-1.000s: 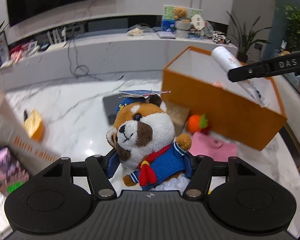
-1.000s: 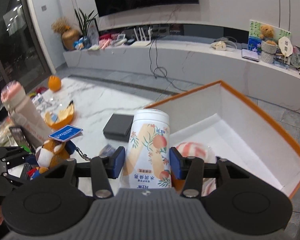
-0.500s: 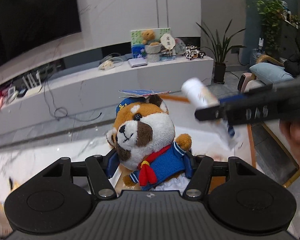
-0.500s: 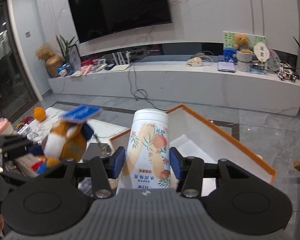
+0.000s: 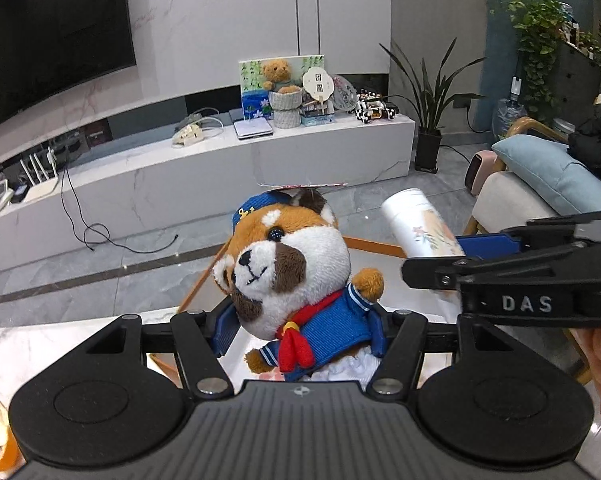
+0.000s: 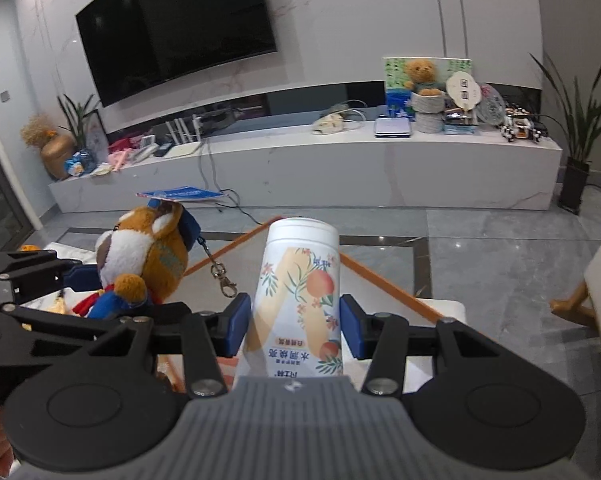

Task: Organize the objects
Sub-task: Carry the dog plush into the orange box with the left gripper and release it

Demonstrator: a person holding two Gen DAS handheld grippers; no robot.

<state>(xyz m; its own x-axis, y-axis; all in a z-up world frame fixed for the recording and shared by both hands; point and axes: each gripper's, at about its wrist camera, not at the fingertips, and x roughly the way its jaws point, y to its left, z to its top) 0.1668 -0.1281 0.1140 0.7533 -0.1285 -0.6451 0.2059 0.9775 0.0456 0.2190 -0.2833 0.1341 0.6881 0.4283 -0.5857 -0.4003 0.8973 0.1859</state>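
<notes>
Left gripper (image 5: 300, 334) pinches plush toy (image 5: 296, 276); right gripper (image 6: 296, 326) pinches canister (image 6: 298, 296) (base hidden); box (image 6: 384, 280) mostly hidden; toy's clip (image 6: 225, 280) visible only from right wrist.

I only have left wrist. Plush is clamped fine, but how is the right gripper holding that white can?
Observer: The right gripper has both blue pads on the can, bottom end toward the camera.
Operator: Anything hanging off the plush?
Observer: Yes, a chain with a metal clasp dangles behind the plush.
Operator: What's under the can?
Observer: The orange box; its rim runs just beyond the can.
</notes>
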